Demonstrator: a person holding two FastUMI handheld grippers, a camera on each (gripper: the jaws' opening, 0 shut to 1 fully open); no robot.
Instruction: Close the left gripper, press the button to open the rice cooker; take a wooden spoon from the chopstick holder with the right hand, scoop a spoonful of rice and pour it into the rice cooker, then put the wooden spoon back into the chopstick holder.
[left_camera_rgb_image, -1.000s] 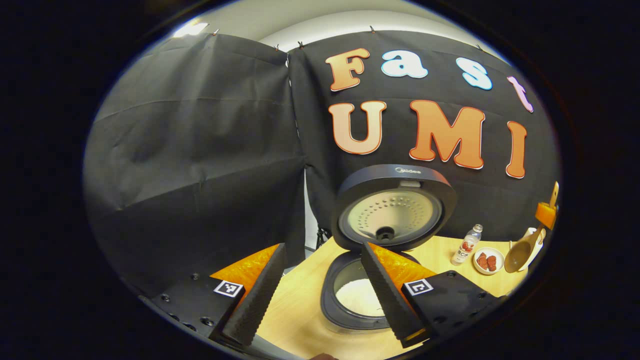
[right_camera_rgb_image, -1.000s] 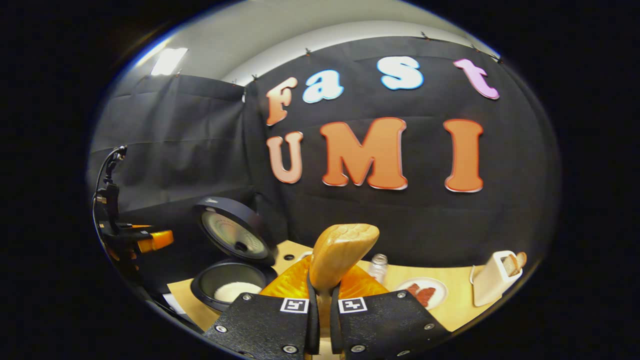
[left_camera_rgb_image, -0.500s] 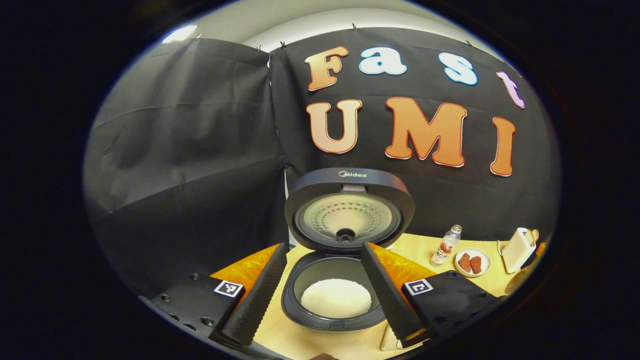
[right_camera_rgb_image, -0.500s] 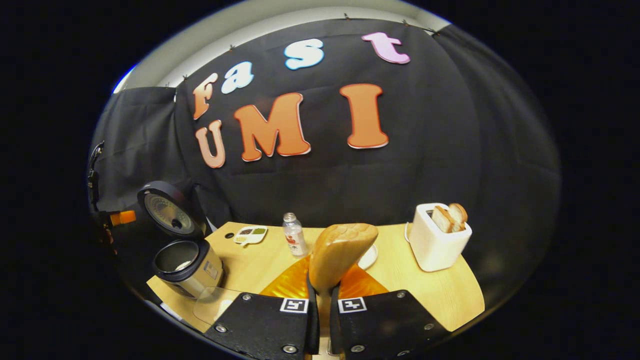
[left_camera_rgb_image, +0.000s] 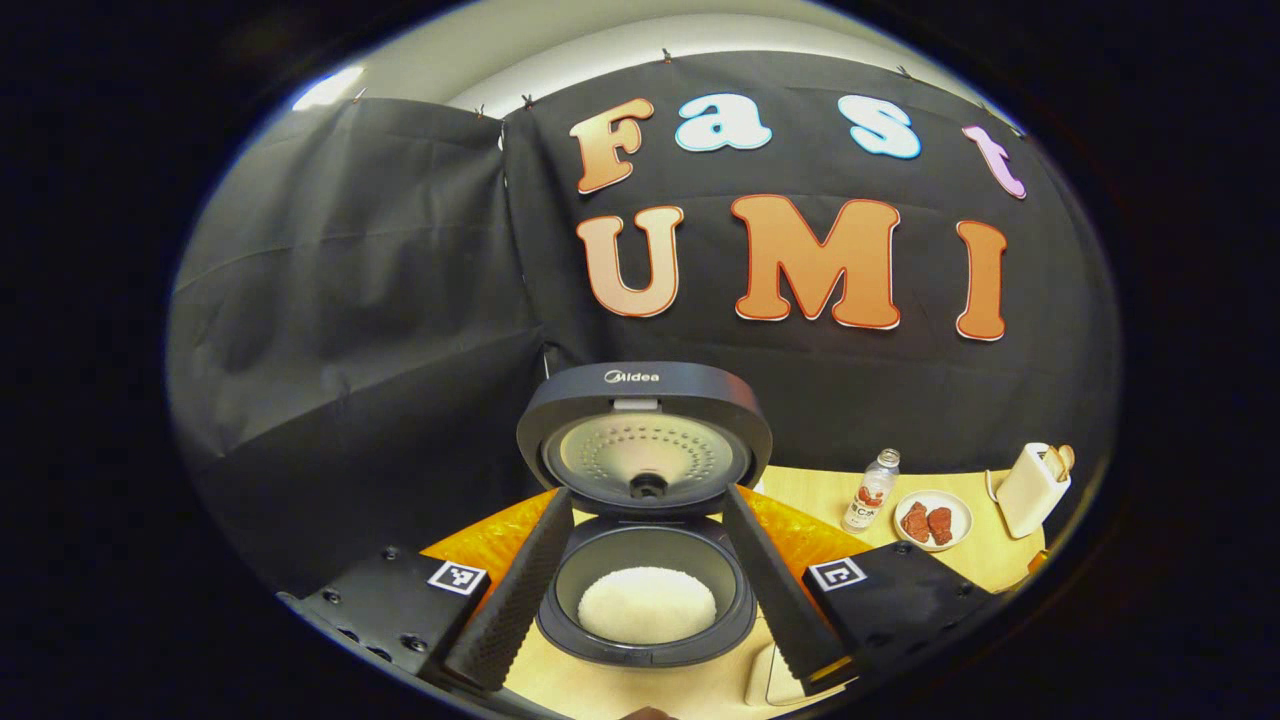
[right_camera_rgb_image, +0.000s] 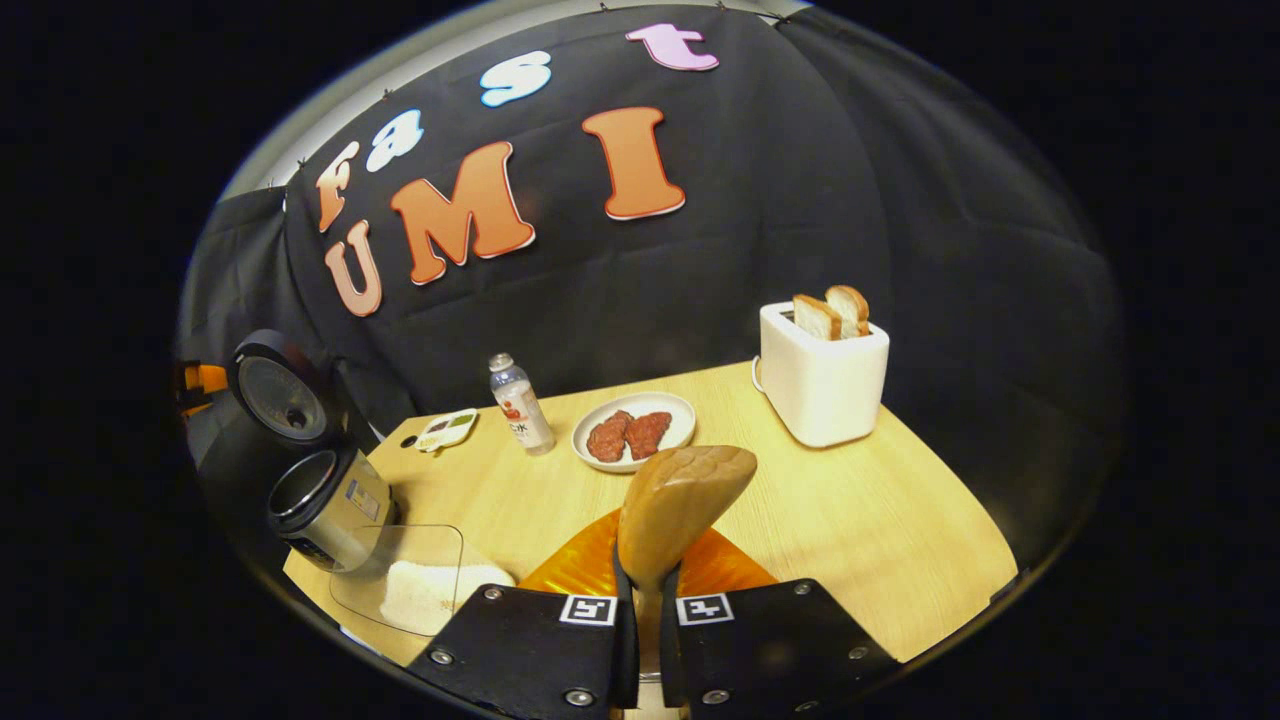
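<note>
Swung away from the open rice cooker toward the desk, the right tool clamps the wooden spoon, which should stay upright approaching its holder, while the left tool gapes empty.

Raised lid leaves rice cooker mouth unobstructed.

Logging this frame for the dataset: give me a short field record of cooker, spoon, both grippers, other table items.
rice cooker: lid up, rice inside
wooden spoon: clamped in right gripper, bowl forward
left gripper: open, holding nothing, fingers framing the cooker
clear container: beside cooker, holds rice
table: bottle, plate with two reddish pieces, toaster with bread
</note>
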